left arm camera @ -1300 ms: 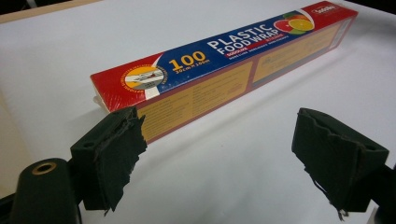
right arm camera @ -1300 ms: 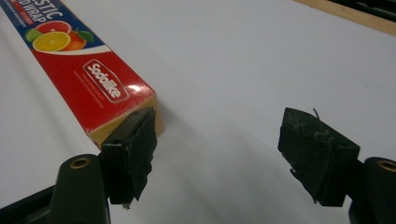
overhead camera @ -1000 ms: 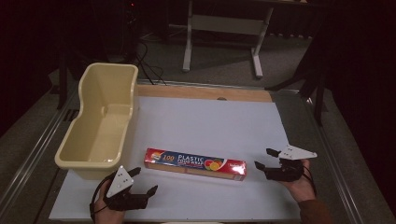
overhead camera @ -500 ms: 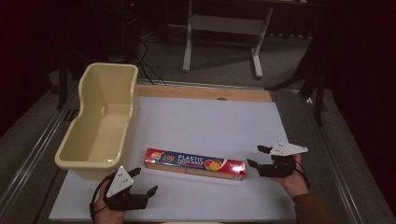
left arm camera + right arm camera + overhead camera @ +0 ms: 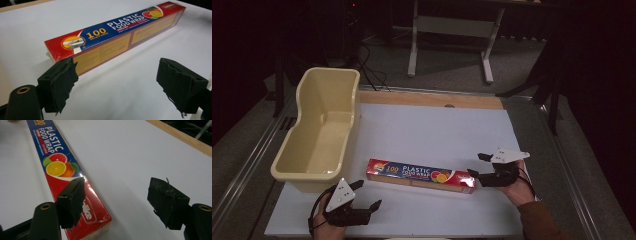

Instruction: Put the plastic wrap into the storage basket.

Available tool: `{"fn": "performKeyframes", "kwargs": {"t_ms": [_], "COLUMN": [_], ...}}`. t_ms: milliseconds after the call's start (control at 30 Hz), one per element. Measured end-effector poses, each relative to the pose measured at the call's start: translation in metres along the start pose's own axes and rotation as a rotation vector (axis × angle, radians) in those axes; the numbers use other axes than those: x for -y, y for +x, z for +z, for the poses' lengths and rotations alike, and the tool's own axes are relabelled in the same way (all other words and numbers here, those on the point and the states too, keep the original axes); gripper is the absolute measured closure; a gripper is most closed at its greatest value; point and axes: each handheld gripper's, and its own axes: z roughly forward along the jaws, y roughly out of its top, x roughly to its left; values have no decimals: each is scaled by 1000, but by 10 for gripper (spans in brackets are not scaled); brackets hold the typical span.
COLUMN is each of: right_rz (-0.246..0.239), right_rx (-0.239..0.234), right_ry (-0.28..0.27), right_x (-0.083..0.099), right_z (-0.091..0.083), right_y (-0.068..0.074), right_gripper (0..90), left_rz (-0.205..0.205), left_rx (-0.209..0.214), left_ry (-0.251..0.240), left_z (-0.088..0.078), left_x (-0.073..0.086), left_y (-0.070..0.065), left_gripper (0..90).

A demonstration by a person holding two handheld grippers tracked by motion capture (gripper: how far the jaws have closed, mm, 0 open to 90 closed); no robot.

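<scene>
Box, long red-and-blue cardboard plastic food wrap box (image 5: pixel 420 175), lies on our white table (image 5: pixel 437 125) beside yellow plastic tub (image 5: pixel 319 132) | left gripper (image 5: pixel 117 82): jaws spread, box just ahead | right gripper (image 5: pixel 116 202): jaws spread, one over box end.
</scene>
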Motion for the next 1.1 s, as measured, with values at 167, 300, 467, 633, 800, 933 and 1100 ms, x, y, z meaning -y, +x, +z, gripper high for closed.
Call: {"fn": "performKeyframes", "kwargs": {"t_ms": [167,300,467,633,800,933,1100], "right_rz": [-18,-31,-47,-58,-66,-70,-87], "right_rx": [-18,-30,-48,-68,-86,-102,-120], "right_ry": [12,15,15,22,26,30,44], "right_x": [-6,-12,-18,-24,-29,-32,-36], "right_z": [7,11,17,23,30,36,42], "right_y": [2,3,6,9,11,13,16], "right_gripper": [295,295,302,304,308,308,308], "left_rz": [2,0,1,-1,-1,-2,-1], "left_rx": [3,2,3,1,0,0,0], "left_ry": [-1,-2,-3,-5,-8,-11,-14], "left_z": [0,0,-1,-1,-1,-2,-2], "left_x": [0,0,0,0,0,0,0], "left_y": [0,0,0,0,0,0,0], "left_gripper": [158,158,158,158,158,158,158]}}
